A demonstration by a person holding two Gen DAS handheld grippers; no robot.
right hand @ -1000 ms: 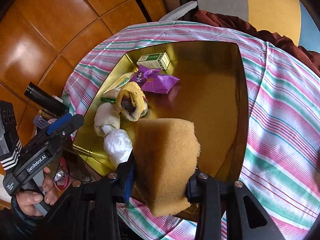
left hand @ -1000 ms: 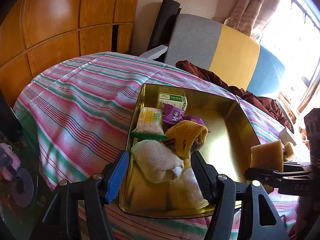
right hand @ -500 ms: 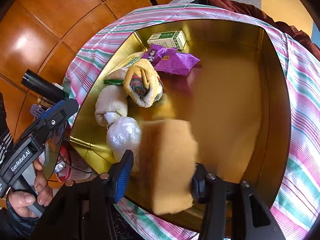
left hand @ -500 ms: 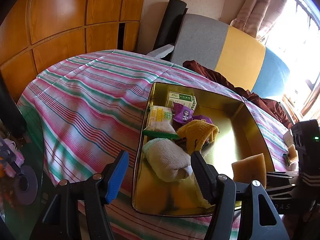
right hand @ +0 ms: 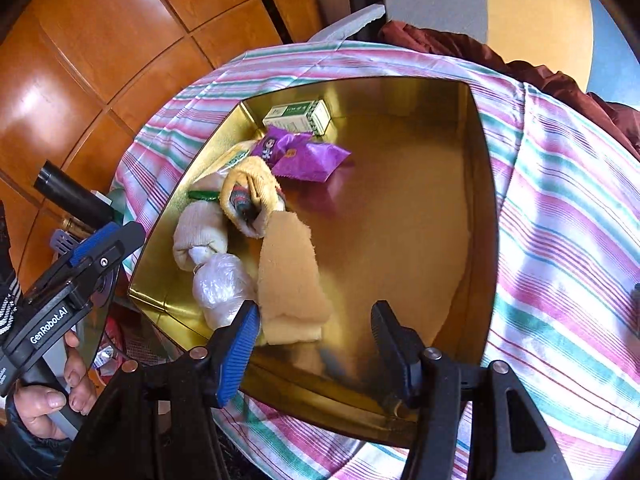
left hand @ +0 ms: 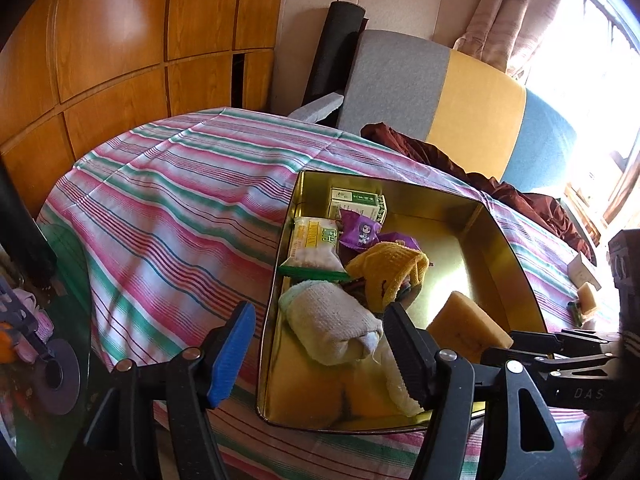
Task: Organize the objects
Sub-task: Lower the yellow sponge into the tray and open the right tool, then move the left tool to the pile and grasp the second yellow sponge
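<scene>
Wood-panel wall [left hand: 120, 40] behind worktop w/ pink-green-white striped cloth [left hand: 168, 208]. Grey-yellow-blue cushioned seat back [left hand: 452, 96] at far side, dark red crumpled fabric [left hand: 440, 156] just in front. Black rolled mat [left hand: 334, 52] upright beside it. Beige curtain [left hand: 516, 12] by bright window.

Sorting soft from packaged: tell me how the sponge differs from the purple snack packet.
The sponge is tan, thick and matte; the purple snack packet is thin, glossy and printed. The sponge lies near the tin's front edge by the right gripper, whose jaws are opening; the packet sits farther back. Both rest inside the tin.
</scene>
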